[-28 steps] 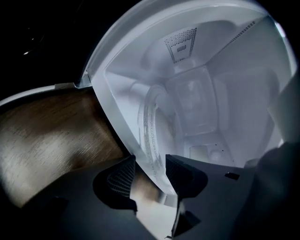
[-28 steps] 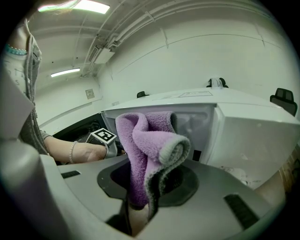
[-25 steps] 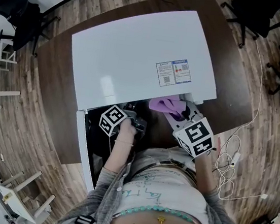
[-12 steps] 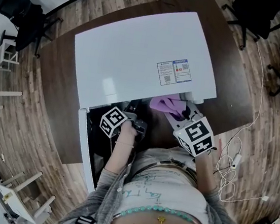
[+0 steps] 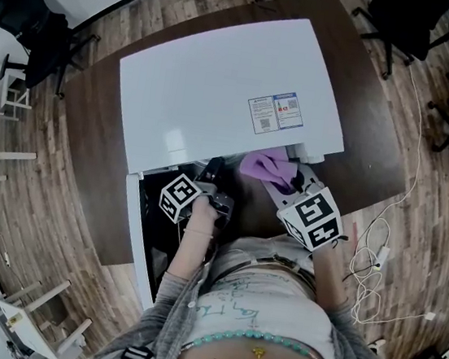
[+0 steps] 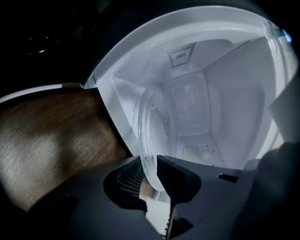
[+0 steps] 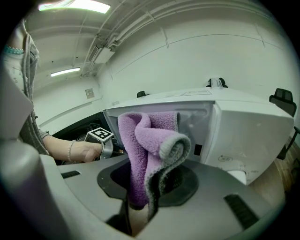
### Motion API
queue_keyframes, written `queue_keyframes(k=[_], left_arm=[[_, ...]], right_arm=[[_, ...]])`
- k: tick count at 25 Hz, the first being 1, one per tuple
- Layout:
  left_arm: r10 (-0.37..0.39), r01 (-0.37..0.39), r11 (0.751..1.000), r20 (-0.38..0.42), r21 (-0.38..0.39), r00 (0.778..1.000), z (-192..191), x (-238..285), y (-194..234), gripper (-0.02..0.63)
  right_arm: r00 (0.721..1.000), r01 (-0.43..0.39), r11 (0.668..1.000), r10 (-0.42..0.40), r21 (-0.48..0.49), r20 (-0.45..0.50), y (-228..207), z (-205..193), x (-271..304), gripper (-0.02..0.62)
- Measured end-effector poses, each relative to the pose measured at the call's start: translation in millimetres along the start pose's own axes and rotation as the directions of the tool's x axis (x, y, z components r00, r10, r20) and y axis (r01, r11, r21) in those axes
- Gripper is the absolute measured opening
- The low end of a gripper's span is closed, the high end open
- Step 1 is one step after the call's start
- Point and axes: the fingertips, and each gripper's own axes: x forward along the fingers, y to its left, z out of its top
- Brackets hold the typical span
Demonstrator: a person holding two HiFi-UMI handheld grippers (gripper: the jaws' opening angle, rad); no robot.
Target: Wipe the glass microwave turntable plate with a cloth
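Now that the left gripper (image 6: 151, 171) has just closed on the rim of the glass plate (image 6: 144, 126) ahead, the right gripper (image 7: 140, 197), clamping the cloth (image 7: 145, 140), can likely start wiping.

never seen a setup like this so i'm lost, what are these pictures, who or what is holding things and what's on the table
No robot: a person holds a two-jaw gripper in each hand. The head view comes from a camera on the person's head, looking down at a white microwave on a dark brown table. The other two cameras ride on the grippers and look along their jaws. The left gripper reaches into the open microwave; its jaws have just been closing and now pinch the rim of the glass turntable plate. The right gripper is shut on a purple cloth.
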Motion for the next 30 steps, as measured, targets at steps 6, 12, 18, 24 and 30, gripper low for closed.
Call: queue_keyframes(k=[6,12,18,24,30], left_arm=[[0.001,-0.001,1.0,-0.012,0.015,1.0,-2,-5,2,0.089],[0.004,-0.004,1.0,-0.023,0.025,1.0,-7,-13,6,0.089],[0.005,-0.004,1.0,-0.032,0.02,0.999,-15,-22,11,0.089],[0.005,-0.004,1.0,-0.039,0.024,0.999,-18,-32,17,0.089],[0.001,0.0,1.0,-0.032,0.03,0.999,-21,-44,22,0.087]], right_arm=[[1.0,0.007,1.0,-0.007,0.002,0.004,1,-2,-4,0.115],[1.0,0.017,1.0,-0.017,0.004,0.006,3,-5,-7,0.115],[1.0,0.025,1.0,-0.025,-0.001,0.01,6,-5,-11,0.115],[0.999,0.043,0.999,-0.043,-0.003,0.01,9,-9,-16,0.115],[0.999,0.042,0.999,-0.042,-0.008,0.007,16,-14,-17,0.115]])
